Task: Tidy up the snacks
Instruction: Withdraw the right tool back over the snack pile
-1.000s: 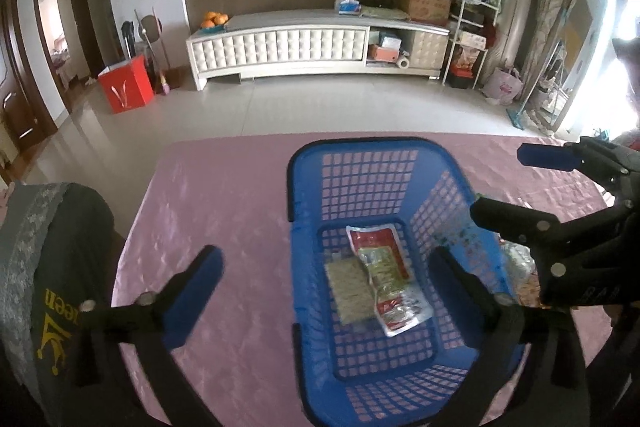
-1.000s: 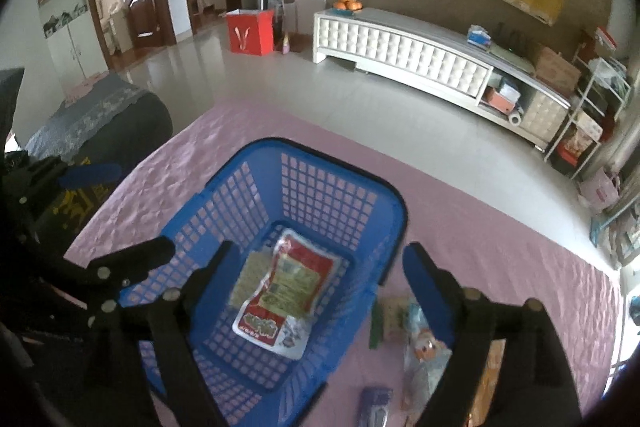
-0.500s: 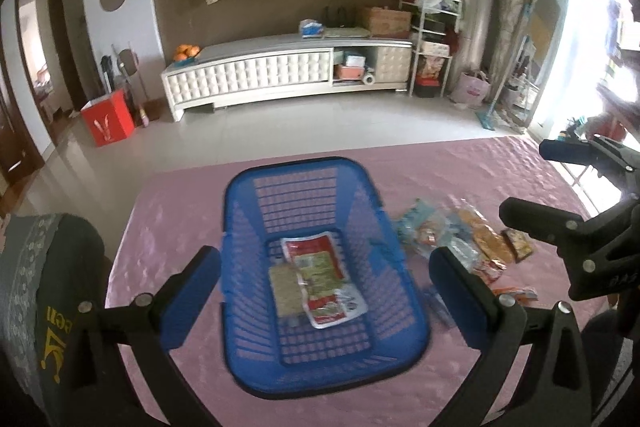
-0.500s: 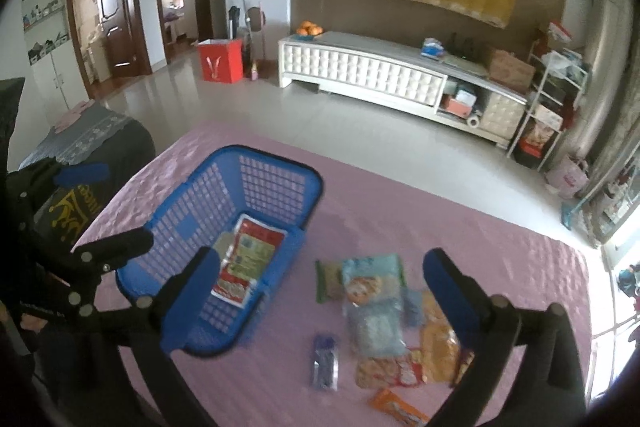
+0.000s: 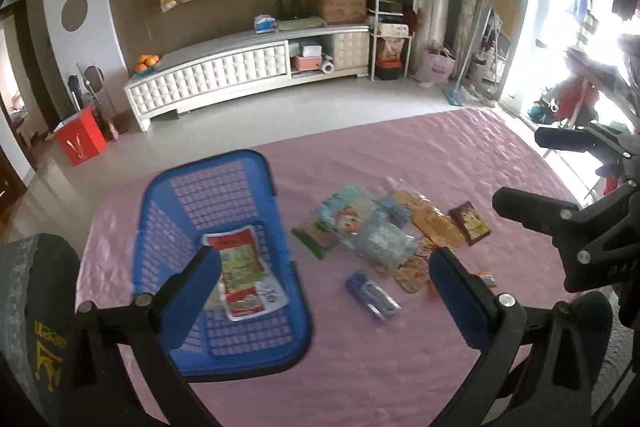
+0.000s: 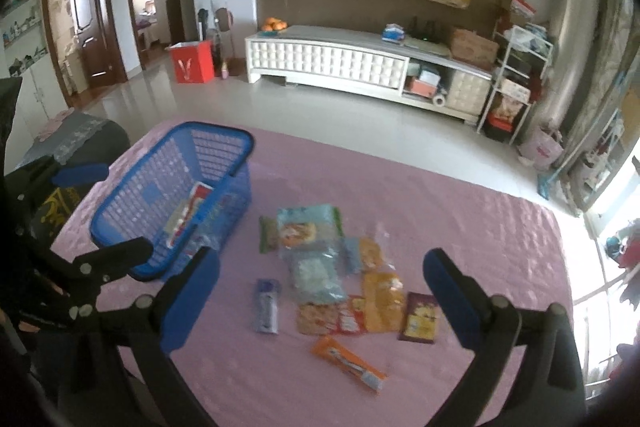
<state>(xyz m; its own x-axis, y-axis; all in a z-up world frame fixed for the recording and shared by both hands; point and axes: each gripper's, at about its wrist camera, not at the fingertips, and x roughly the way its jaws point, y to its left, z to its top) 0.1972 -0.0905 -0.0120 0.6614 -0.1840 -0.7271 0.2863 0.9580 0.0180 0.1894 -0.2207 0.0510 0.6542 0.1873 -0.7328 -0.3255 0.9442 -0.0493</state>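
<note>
A blue plastic basket [image 5: 256, 183] [image 6: 120, 203] stands on the left of the pink table and holds a red-and-white snack packet [image 5: 244, 275] and a flat pale packet under it. Several loose snack packets lie to its right: a light blue bag [image 5: 352, 215] [image 6: 308, 227], a small blue-purple packet [image 5: 372, 295] [image 6: 266, 305], orange packets [image 6: 380, 301], a dark red packet [image 6: 420, 317] and an orange bar [image 6: 348, 363]. My left gripper [image 5: 326, 291] is open and empty above the table. My right gripper [image 6: 320, 303] is open and empty above the loose pile.
The pink tablecloth [image 6: 460, 211] covers the table. A dark chair back [image 5: 32, 307] stands at the left edge. Beyond the table are a tiled floor, a white low cabinet [image 6: 360, 67] and a red box [image 6: 190, 61].
Both grippers have pulled back and swung right. The basket has shifted to the left of both views and the loose packets have come into view. Both stay open.
</note>
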